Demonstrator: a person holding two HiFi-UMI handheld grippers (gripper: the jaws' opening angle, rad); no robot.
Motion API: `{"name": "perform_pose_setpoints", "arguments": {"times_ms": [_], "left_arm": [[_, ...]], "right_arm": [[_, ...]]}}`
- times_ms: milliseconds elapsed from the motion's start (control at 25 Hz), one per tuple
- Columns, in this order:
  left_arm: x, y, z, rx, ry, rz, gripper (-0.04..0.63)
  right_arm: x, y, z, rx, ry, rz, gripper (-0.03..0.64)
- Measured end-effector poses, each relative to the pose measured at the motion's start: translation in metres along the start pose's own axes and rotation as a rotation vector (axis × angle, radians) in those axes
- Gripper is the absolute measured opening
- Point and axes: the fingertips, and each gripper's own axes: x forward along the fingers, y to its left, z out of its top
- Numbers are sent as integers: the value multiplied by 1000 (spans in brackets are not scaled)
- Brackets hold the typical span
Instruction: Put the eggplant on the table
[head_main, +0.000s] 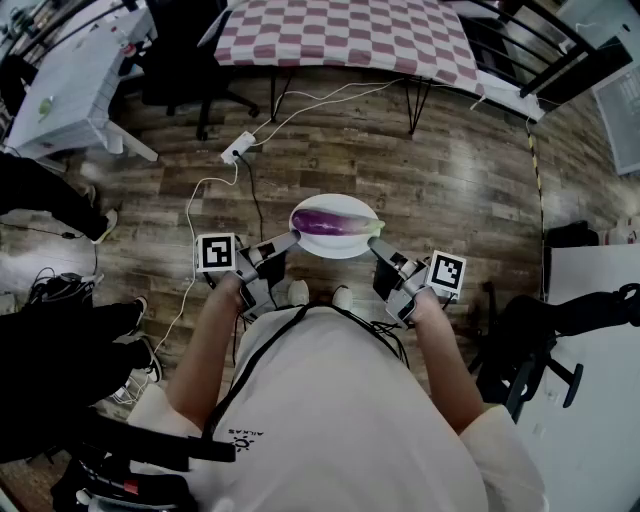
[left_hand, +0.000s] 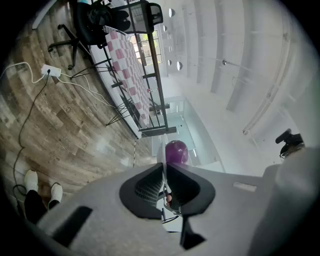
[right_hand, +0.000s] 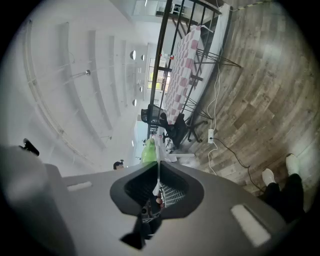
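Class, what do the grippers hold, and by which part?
The plate carrying the eggplant, by its rim: left gripper one side, right gripper the opposite.

Bright, even indoor light; pale sheen on wood floor (head_main: 480, 150); strong fisheye warp; black vignette in gripper views.

Wood-plank floor (head_main: 400, 170), checkered table (head_main: 350, 30), white desk (head_main: 70, 80).

No legible txt, brand or nos. showed anywhere. A small logo (head_main: 243, 437) w/ tiny lettering sat on the person's white shirt (head_main: 340, 400), too small & upside down to read. Other marks were b/w square marker patterns on the left cube (head_main: 217, 252) & right cube (head_main: 447, 272): no letters.
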Motion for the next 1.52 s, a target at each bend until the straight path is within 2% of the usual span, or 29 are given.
{"name": "perform_pose_setpoints", "arguments": {"times_ms": [280,600,920,1520], "left_arm": [[-13,0,8,-15,7,-7,33],[-33,5,26,1,16,-4,34],[-51,5,38,-37,15,-29,34],[-76,6,53,-9,20,-23,34]], "right_arm": [[14,3,-7,-4,-4,-7,21],[38,6,-14,6,-5,-13,23],[60,10,-24,7,-10,-21,23],[84,20,-36,3,6,-13,23]]}}
